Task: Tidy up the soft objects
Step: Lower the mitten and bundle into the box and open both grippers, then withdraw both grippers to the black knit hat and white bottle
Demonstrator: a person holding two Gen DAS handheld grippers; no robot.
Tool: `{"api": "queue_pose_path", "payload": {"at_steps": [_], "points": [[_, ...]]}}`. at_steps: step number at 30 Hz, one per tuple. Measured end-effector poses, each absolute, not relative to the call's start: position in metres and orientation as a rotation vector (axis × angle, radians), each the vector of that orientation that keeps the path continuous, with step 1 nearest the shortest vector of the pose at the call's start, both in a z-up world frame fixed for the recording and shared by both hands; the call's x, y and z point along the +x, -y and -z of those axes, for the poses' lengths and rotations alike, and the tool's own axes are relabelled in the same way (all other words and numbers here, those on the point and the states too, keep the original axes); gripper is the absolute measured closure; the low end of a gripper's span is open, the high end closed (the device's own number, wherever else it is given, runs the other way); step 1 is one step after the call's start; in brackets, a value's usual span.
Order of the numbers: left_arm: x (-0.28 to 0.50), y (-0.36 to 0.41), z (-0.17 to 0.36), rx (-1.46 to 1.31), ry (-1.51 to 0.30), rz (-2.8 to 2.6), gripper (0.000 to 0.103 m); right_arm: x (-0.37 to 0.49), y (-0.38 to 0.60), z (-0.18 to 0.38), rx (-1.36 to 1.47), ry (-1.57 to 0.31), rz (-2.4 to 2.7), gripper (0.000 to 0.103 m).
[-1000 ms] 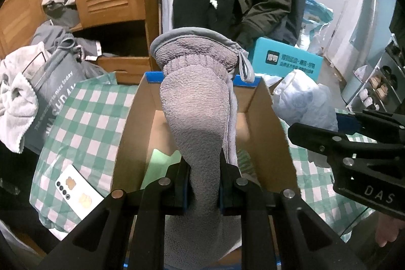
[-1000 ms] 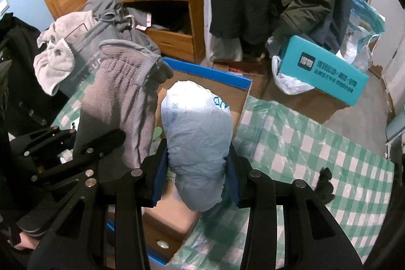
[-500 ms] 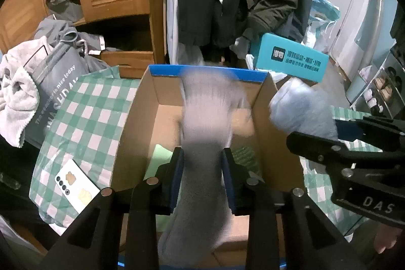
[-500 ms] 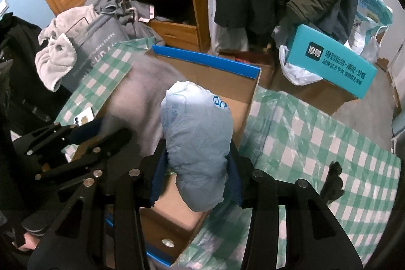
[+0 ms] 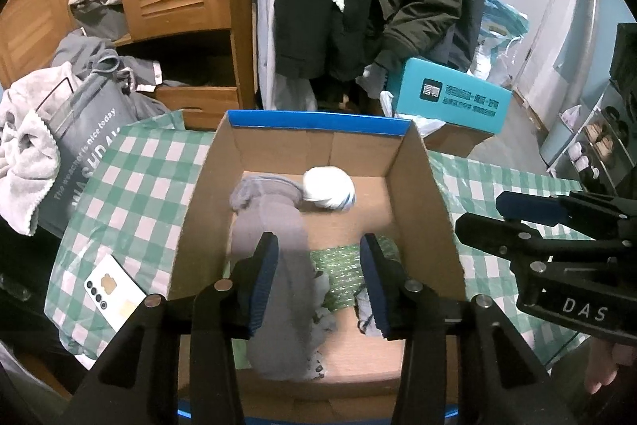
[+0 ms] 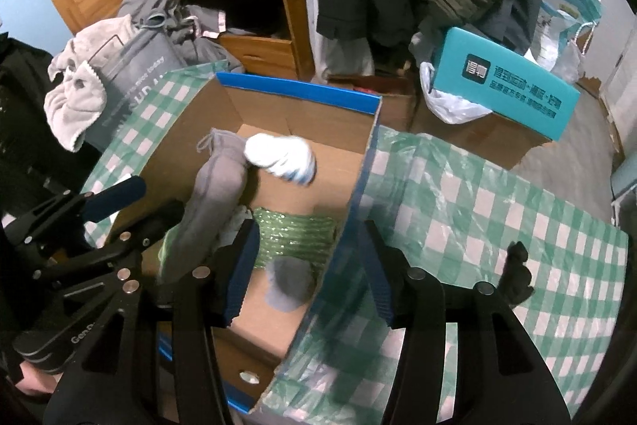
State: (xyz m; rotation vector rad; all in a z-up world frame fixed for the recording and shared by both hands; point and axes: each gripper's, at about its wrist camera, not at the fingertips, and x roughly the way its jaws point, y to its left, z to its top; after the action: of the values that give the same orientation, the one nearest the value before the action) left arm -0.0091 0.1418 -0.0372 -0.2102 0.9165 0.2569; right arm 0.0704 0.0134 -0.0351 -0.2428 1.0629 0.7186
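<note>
Lying loose in the corrugated cardboard box, fuzzy grey sock and white bundle, both tools' jaws just parted, empty.

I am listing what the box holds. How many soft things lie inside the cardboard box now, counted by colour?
Grey: 2, a long piece and a small piece
White: 1, a bundle
Green: 1, a wrap
Total: 4 that can be told apart

surface: checked cloth | on it: cardboard box, phone
</note>
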Motion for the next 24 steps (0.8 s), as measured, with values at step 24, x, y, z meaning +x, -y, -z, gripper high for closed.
{"api": "queue_pose_path", "payload": {"at_steps": [24], "points": [[0.007, -0.103, 0.037, -0.166, -0.946, -0.183, 0.053, 0.077, 0.041, 0.041, -0.215, -1.067, -0.632, 0.047]]}}
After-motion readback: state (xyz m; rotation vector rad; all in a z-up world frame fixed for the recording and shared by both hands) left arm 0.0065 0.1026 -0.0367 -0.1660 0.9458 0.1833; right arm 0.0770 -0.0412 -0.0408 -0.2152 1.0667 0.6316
